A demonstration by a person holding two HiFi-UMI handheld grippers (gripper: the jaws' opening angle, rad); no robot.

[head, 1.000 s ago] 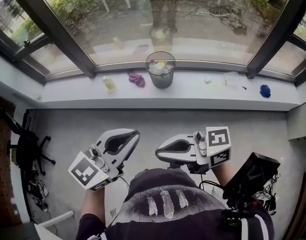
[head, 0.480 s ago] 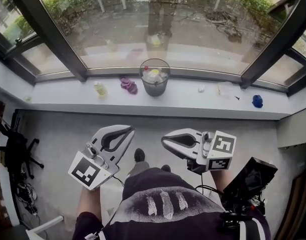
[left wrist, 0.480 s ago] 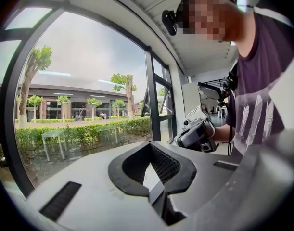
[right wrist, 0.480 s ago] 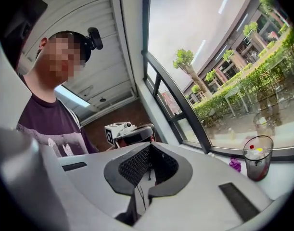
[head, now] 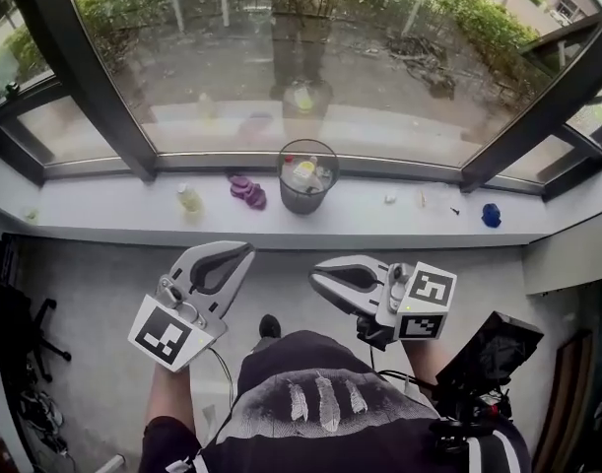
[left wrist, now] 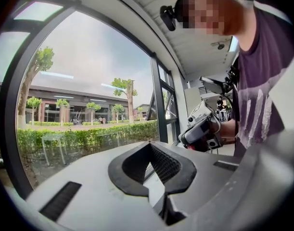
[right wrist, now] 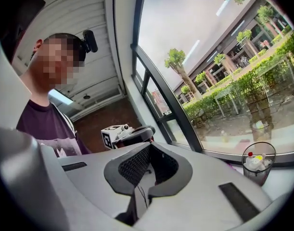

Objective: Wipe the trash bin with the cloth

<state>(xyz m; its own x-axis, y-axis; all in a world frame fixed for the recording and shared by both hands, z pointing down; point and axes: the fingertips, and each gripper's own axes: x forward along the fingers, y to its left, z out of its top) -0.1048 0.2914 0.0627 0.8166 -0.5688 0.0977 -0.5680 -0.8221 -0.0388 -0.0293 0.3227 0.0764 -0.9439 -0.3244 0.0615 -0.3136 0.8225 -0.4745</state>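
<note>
The person stood facing the big window, a gripper in each hand held out at about waist height over the grey floor [head: 113, 294]. The left gripper [head: 243, 250] had its fingers pressed together with nothing between them; its own view showed the black pads meeting at the tip and only the window and hedge beyond. The right gripper [head: 316, 275] was the same, its fingers closed tight and empty. The two were near each other but apart, and both pointed roughly towards the window.

The trash bin [head: 308, 176] stood upright on the white sill [head: 379, 221] under the glass, well beyond both grippers. It was a see-through round bin with some white, yellow and red rubbish inside. The right gripper view caught it low at the right edge. Just beside it on the left lay the cloth [head: 246, 191], a purple crumpled heap on the sill, not touching the bin as far as I could see. Further left stood a small yellowish bottle [head: 189, 199]. A small blue object [head: 491, 215] sat well off to the right.
</note>
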